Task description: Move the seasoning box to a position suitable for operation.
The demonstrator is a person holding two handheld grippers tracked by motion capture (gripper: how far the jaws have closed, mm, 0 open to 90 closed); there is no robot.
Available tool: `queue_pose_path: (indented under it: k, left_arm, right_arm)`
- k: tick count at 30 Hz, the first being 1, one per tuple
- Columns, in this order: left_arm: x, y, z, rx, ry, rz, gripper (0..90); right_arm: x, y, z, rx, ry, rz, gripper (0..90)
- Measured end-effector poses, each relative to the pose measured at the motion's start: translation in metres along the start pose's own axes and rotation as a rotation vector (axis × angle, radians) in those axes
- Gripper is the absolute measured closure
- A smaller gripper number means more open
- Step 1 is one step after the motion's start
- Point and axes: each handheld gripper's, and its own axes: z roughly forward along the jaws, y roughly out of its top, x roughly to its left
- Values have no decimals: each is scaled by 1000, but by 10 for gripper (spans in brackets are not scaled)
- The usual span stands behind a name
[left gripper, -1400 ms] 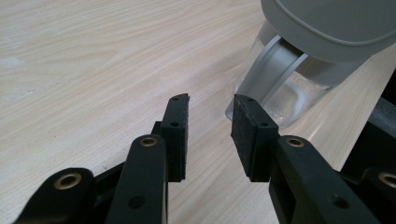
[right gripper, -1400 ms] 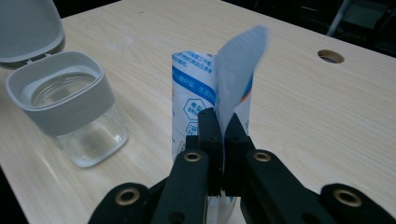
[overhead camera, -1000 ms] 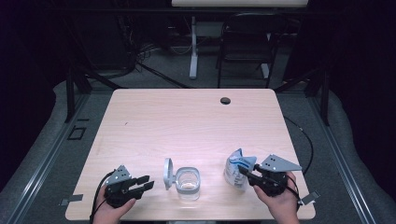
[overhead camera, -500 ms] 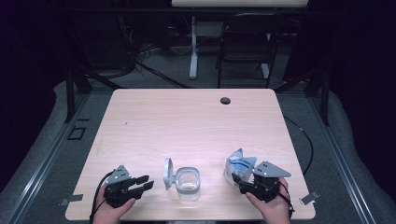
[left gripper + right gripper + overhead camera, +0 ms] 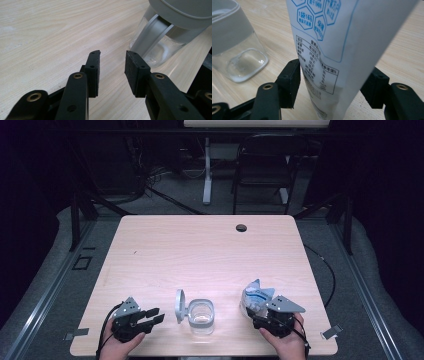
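Note:
A clear glass jar (image 5: 201, 316) stands near the table's front edge, its grey hinged lid (image 5: 180, 306) tipped up on its left side. My left gripper (image 5: 155, 316) lies just left of the jar with its jaws open and nothing between them; up close, the left gripper (image 5: 112, 67) points at the jar (image 5: 160, 47) under the lid (image 5: 185, 10). My right gripper (image 5: 255, 312) is shut on the lower part of a white and blue printed pouch (image 5: 257, 295), held upright to the right of the jar. The pouch (image 5: 332, 50) sits between the right gripper's (image 5: 334, 87) jaws, the jar (image 5: 237, 55) to its left.
The light wooden table (image 5: 200, 255) has a small black grommet (image 5: 241, 227) near its far edge. Behind the table stand a dark chair (image 5: 265, 170) and a white post (image 5: 206, 170). Cables trail off the table's right side (image 5: 327, 265).
My right gripper has drawn back a little toward the front edge and to the left, carrying the pouch with it. The left gripper and the jar have stayed put.

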Motion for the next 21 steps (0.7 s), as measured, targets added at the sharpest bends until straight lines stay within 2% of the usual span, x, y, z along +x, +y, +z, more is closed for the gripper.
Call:
queue_pose_path:
  k: [10,12,21]
  left_arm:
    - [2,-1,1,9,2,11,654]
    - [1,-1,1,7,2,-2,654]
    - [1,-1,1,10,3,-1,654]
  right_arm:
    - [1,-7,11,18,-14,-18,381]
    - [2,-10,14,28,-14,-21,372]
    - [4,-17,24,36,-24,-25,357]
